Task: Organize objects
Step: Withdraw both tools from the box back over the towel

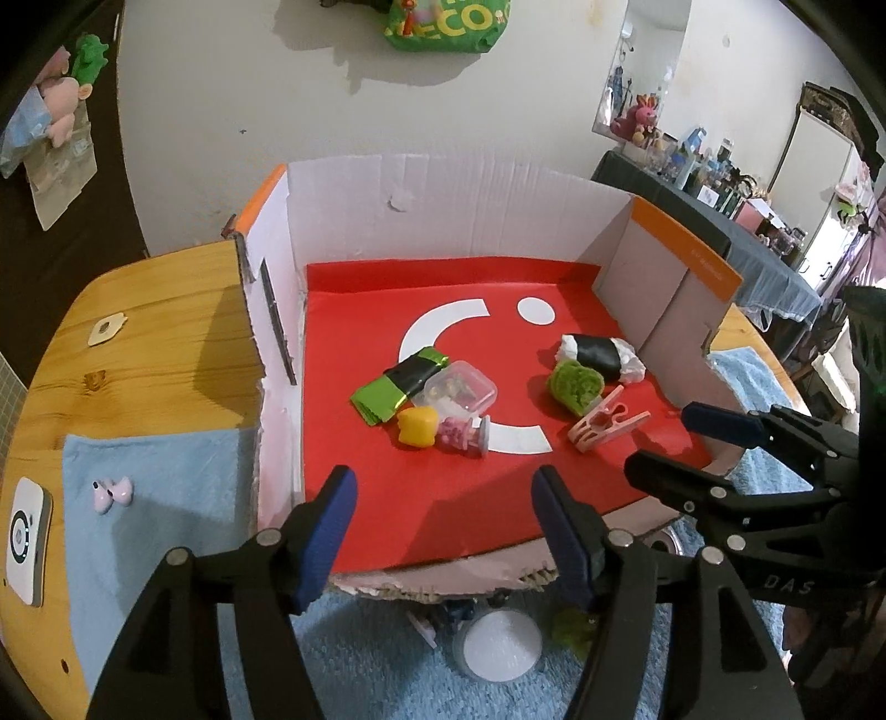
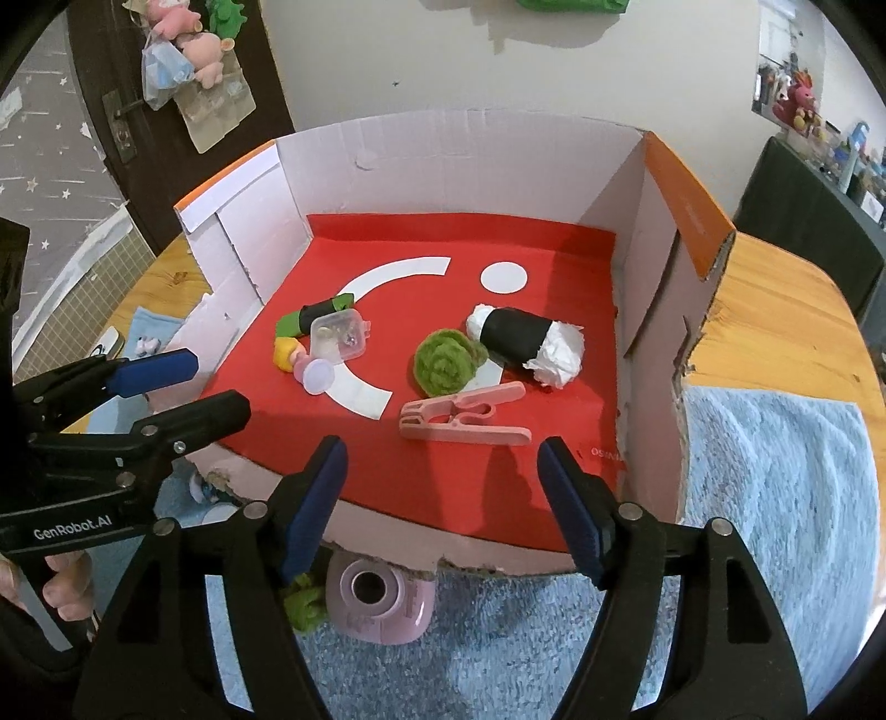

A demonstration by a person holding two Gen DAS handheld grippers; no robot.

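Both grippers hovering released at box front.
Left gripper (image 1: 443,531) and right gripper (image 2: 443,498) gaping empty; peg (image 2: 462,416), green roll (image 2: 446,354), jar (image 2: 315,374) lying inside box (image 2: 659,232).

Setting: lived-in room of a home, not a lab or shop. Evidence: round wooden table (image 1: 166,343) with visible grain and knots, laid with light blue towels (image 2: 775,498); plain off-white wall (image 1: 232,99) behind it. Dark door (image 2: 105,99) with a metal latch, pink and green plush toys (image 2: 191,33) and a clear bag of papers hanging on it. Green printed shopping bag (image 1: 443,25) hung on the wall. At right, a side table under a dark cloth (image 1: 720,232), crowded with figurines, bottles and small boxes; pink plush (image 1: 637,119) above it.
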